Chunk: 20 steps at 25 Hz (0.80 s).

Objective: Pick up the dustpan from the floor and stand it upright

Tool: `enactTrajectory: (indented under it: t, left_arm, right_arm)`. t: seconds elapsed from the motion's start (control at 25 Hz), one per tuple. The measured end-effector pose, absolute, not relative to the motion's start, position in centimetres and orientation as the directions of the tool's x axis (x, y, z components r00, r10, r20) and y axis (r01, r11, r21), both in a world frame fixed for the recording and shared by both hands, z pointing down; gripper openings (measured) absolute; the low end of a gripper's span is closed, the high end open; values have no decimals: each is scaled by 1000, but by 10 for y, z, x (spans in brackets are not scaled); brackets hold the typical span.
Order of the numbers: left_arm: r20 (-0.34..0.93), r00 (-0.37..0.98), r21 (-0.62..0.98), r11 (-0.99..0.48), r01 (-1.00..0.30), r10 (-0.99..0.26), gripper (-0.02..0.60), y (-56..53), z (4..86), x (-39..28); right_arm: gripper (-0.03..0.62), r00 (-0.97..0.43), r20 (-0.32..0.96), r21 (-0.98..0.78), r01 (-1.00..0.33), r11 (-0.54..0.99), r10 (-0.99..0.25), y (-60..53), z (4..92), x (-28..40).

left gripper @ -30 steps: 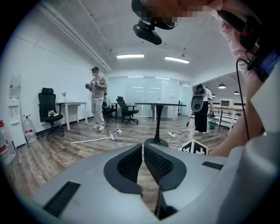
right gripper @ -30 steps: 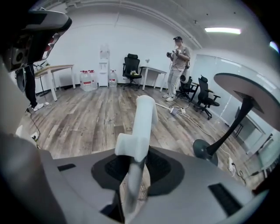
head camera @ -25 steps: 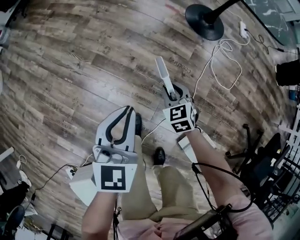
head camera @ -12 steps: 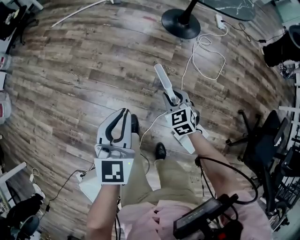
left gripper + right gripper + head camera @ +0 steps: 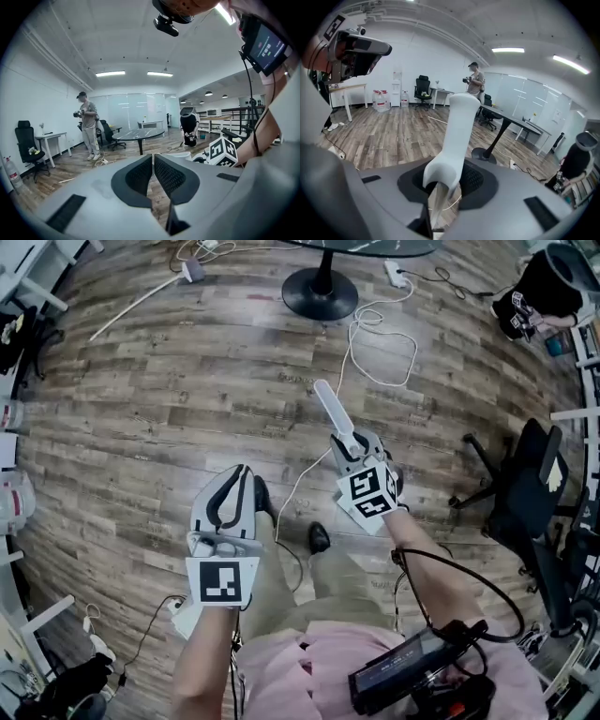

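My right gripper (image 5: 443, 182) is clamped on the one dustpan (image 5: 334, 414), held above the wood floor (image 5: 141, 409) just ahead of my two black shoes (image 5: 320, 538). The white, rounded handle rises past the jaws and tilts away from me. The pan end lies under the gripper, so I cannot tell whether anything is in it. My left gripper (image 5: 153, 161) holds nothing, its jaws pressed together, level with the right one and apart from the dustpan. Large water bottles (image 5: 380, 100) stand by the far wall; how full they are I cannot tell. One round-based table (image 5: 321, 294), one looping white cable (image 5: 380, 338) and one office chair (image 5: 527, 486) are around me, and one other person (image 5: 88, 125) stands across the room.
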State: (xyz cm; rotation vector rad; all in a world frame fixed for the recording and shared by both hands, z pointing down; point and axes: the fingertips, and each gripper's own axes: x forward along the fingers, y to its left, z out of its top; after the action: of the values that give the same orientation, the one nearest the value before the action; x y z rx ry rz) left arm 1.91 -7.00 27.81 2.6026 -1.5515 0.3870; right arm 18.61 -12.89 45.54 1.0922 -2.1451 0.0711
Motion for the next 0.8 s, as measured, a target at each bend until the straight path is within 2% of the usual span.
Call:
enactTrajectory:
  t: [0.44, 0.8]
  left_arm:
    - [254, 549, -99, -586, -804, -796, 23, -21, 242, 101]
    - [240, 580, -146, -619, -771, -779, 23, 11, 210, 139]
  right_arm:
    - [117, -290, 595, 261, -812, 522, -749, -55, 416, 304]
    - [143, -267, 630, 223, -838, 498, -730, 3, 421, 334]
